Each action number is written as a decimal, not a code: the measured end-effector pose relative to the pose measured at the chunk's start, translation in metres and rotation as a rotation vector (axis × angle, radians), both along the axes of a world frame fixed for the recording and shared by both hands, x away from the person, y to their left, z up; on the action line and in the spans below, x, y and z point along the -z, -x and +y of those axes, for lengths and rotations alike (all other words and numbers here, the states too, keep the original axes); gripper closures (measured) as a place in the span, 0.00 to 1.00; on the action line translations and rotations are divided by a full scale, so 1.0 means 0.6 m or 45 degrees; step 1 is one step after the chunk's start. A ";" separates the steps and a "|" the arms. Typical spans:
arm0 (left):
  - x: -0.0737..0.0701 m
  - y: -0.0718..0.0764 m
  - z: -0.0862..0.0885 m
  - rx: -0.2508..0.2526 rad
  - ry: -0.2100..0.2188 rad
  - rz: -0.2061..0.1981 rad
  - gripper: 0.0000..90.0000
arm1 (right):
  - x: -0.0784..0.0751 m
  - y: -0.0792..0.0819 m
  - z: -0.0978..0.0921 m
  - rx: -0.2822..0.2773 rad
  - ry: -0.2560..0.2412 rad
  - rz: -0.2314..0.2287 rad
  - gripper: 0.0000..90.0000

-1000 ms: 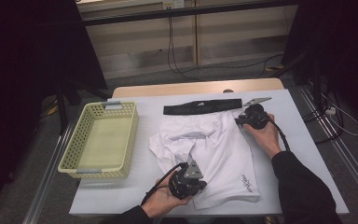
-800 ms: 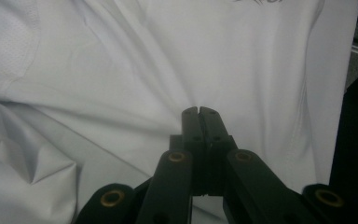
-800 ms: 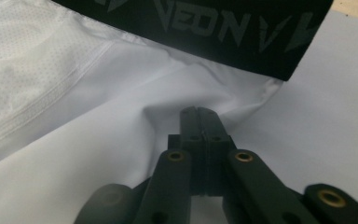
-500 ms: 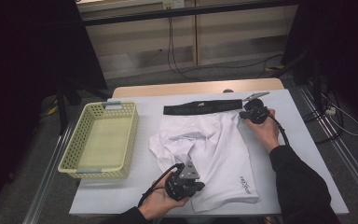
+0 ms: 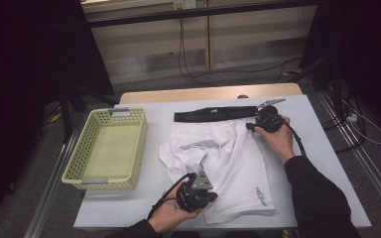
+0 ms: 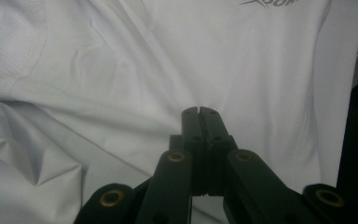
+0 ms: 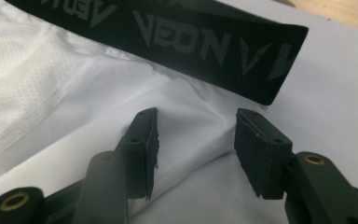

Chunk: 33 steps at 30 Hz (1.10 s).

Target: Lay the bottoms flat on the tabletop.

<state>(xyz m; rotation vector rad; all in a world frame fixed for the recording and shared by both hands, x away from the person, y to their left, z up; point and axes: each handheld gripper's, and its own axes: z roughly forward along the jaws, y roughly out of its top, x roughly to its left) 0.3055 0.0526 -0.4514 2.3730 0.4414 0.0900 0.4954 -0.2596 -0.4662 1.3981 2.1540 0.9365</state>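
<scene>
The white shorts (image 5: 228,163) are staying spread on the bench (image 5: 327,148), barely shifted since a second ago, while the right tool (image 5: 252,126) is easing toward the black waistband (image 5: 213,114), jaws apart. The left tool (image 5: 212,196) is resting at the near hem, jaws pressed together, the hand (image 5: 171,215) cradling it from below.

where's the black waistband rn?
High view: the black waistband lies flat along the far edge of the white shorts, right of the yellow basket; its right end sits just beside the open right gripper.

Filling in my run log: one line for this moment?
left tool: shut over white shorts | right tool: open near black waistband | basket: empty
</scene>
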 end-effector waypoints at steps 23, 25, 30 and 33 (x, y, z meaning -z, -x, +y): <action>-0.015 0.000 0.001 0.019 0.047 -0.001 1.00 | -0.023 -0.021 -0.058 0.114 0.042 -0.021 1.00; -0.013 -0.002 0.004 0.009 0.039 -0.005 1.00 | -0.024 -0.012 -0.050 0.068 0.030 -0.021 0.99; -0.014 -0.003 0.008 -0.018 0.016 -0.007 1.00 | -0.022 0.018 -0.030 -0.026 -0.022 -0.004 0.81; -0.014 -0.003 0.008 -0.033 0.011 -0.008 1.00 | -0.018 0.030 -0.020 -0.026 0.005 0.019 0.73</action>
